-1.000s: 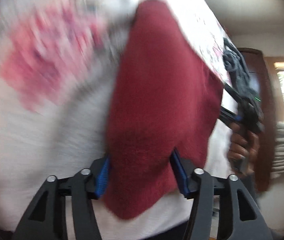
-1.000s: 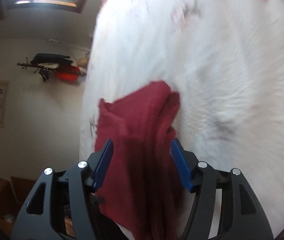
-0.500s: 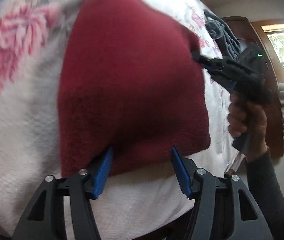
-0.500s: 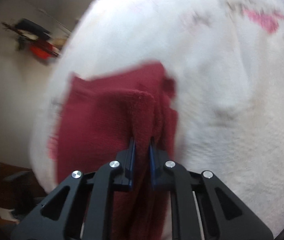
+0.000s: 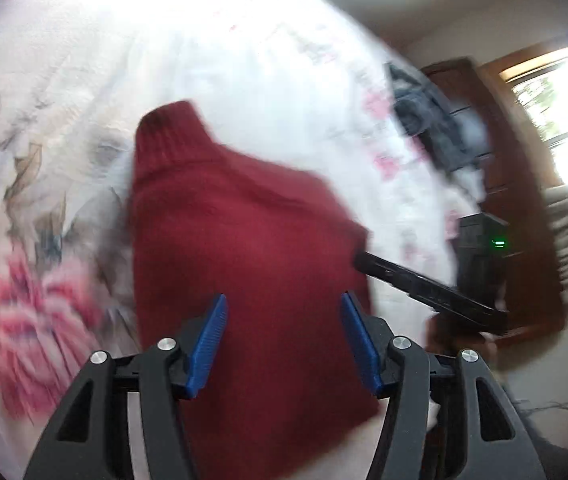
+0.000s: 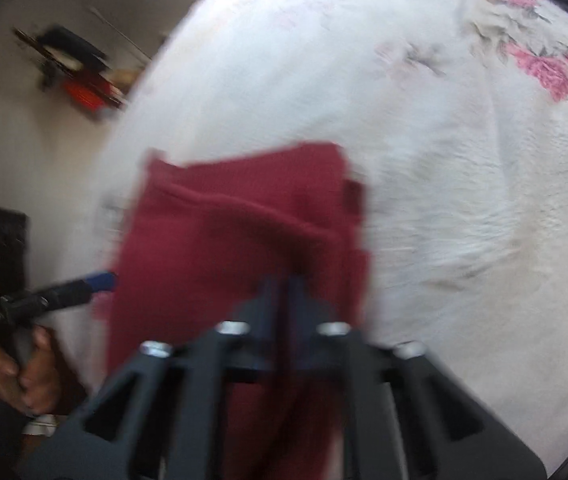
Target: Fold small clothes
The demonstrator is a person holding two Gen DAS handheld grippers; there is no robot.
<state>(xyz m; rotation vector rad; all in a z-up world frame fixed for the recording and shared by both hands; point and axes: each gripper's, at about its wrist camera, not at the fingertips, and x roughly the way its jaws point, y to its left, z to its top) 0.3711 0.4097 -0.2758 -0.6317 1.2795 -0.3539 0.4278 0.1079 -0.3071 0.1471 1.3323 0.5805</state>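
My right gripper [image 6: 284, 284] pinches the red sweater [image 5: 243, 260] on the white blanket [image 5: 83, 100]; my left gripper [image 5: 284, 340] is spread wide.

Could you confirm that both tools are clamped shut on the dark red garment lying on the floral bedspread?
Not quite: only the right tool is shut on the dark red garment, per the right wrist view. The left wrist view shows the left tool open, its blue pads apart over the garment on the floral bedspread.
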